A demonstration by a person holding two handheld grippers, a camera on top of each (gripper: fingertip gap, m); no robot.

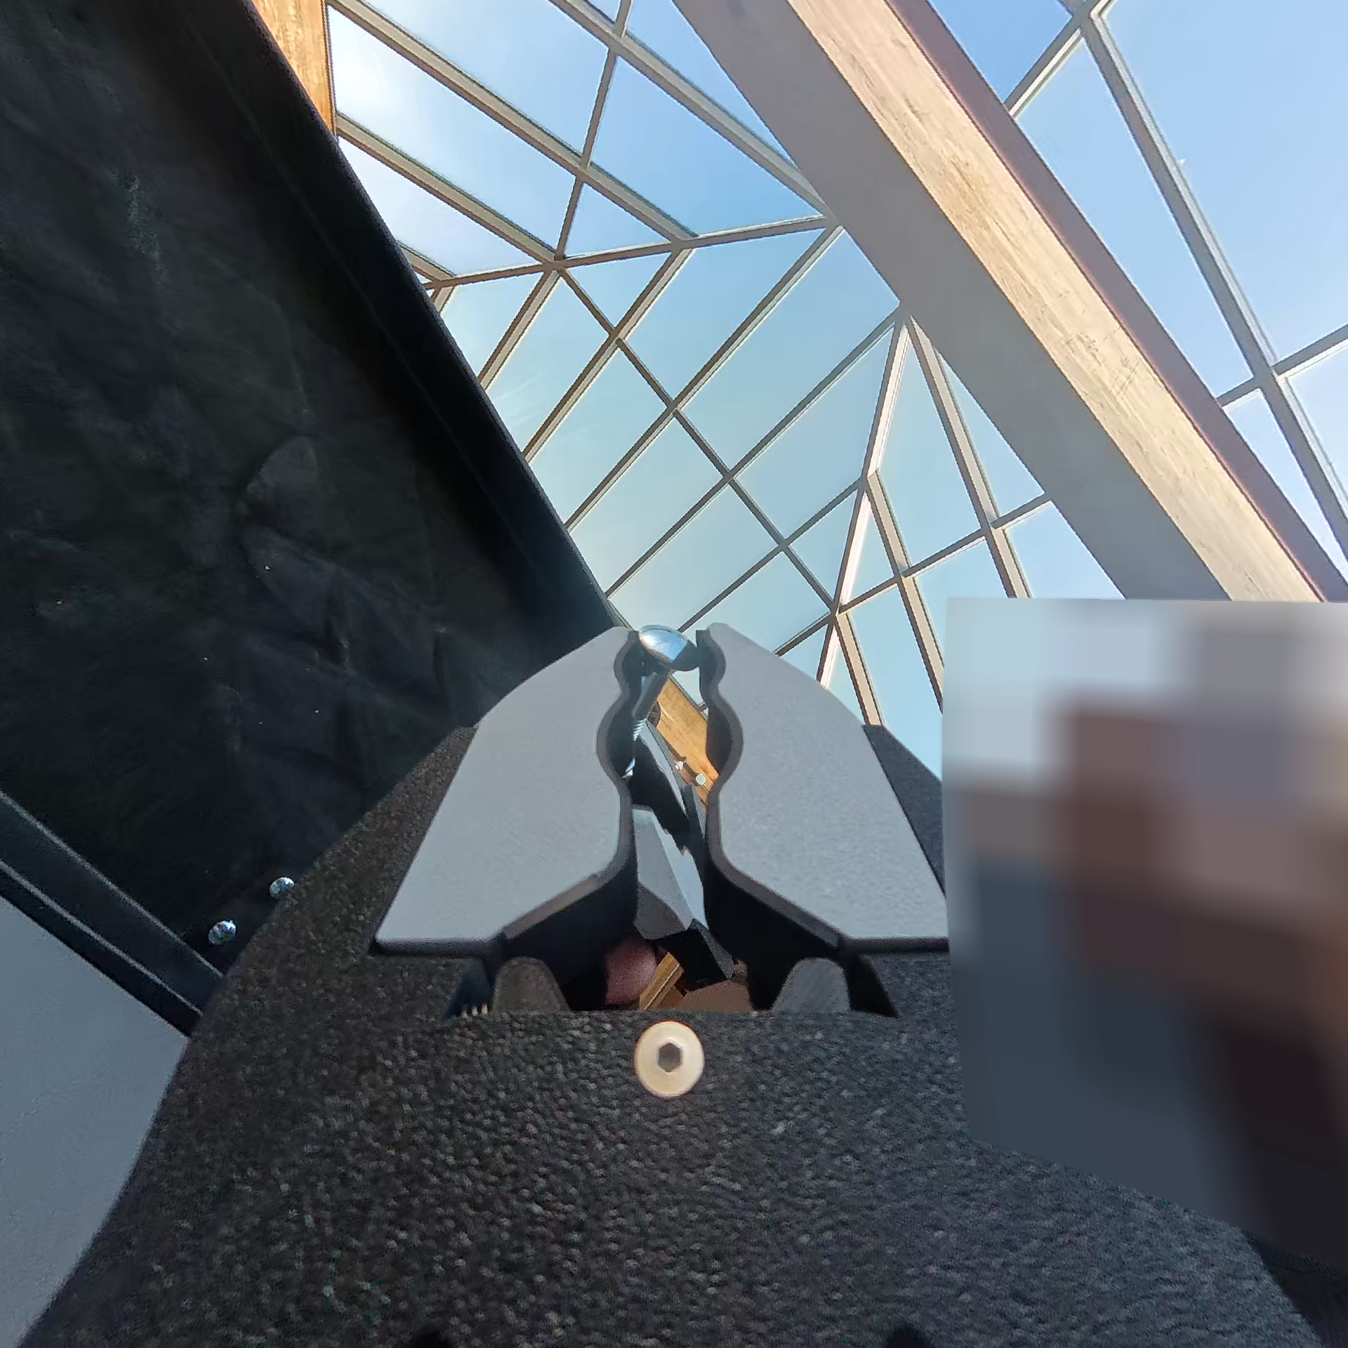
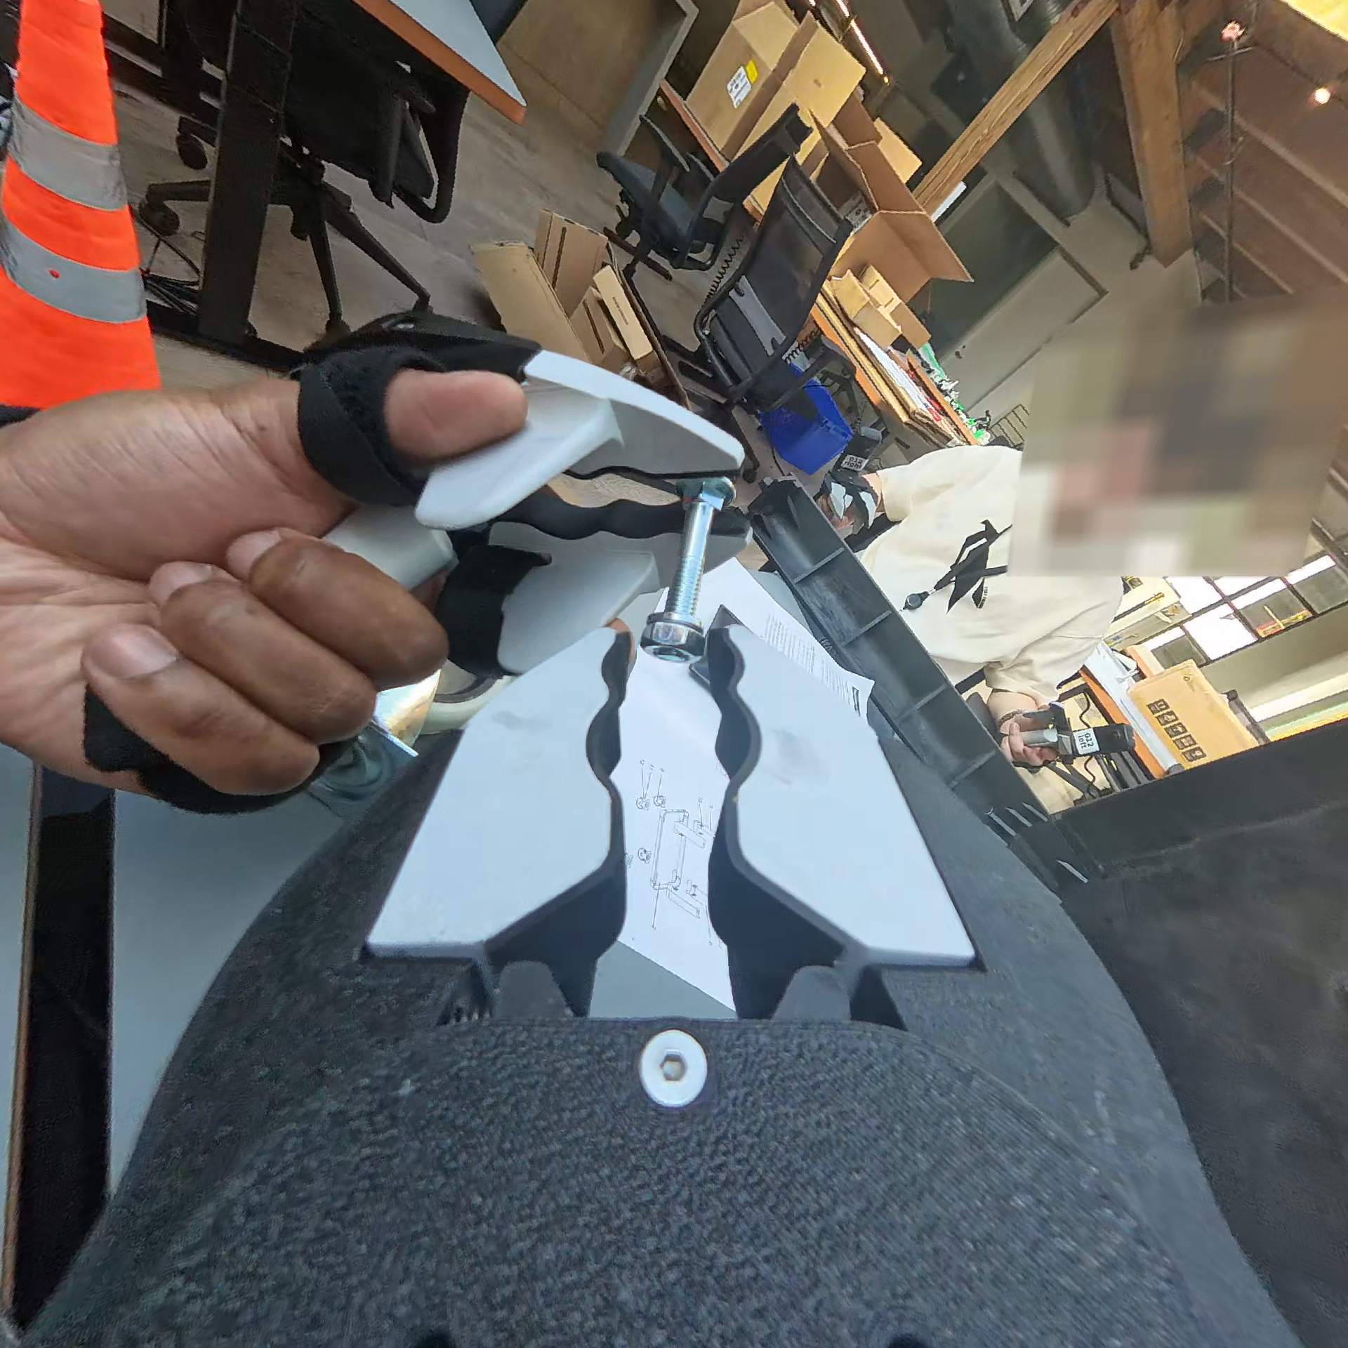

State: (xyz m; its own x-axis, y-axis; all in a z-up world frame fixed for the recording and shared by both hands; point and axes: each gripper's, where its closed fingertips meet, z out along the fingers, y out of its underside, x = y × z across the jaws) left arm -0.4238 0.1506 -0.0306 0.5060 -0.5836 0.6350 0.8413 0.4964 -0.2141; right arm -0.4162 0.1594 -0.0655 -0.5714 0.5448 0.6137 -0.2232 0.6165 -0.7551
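In the left wrist view, the left gripper (image 1: 665, 649) points up toward a glass roof (image 1: 693, 365) of blue panes crossed by a broad wooden beam (image 1: 1021, 292), with a dark rough panel (image 1: 182, 365) filling the left side. Its two grey fingers are drawn nearly together and clamp a silver bolt (image 1: 662, 648) at the very tips, the rounded shiny head showing between them and the threaded shank running back down the narrow slot. In the right wrist view, the right gripper (image 2: 669, 642) faces a grey table bearing a printed instruction sheet (image 2: 678, 802) with line drawings. Its fingers stand a little apart, and a silver nut (image 2: 669, 636) on the lower end of the bolt (image 2: 693, 554) sits between the fingertips; whether the pads press on it cannot be told. The bolt stands nearly upright, its head pinched above by the left gripper (image 2: 718, 496), which a bare hand (image 2: 182, 583) in black straps holds. A long black ribbed part (image 2: 897, 656) lies just beyond the sheet.
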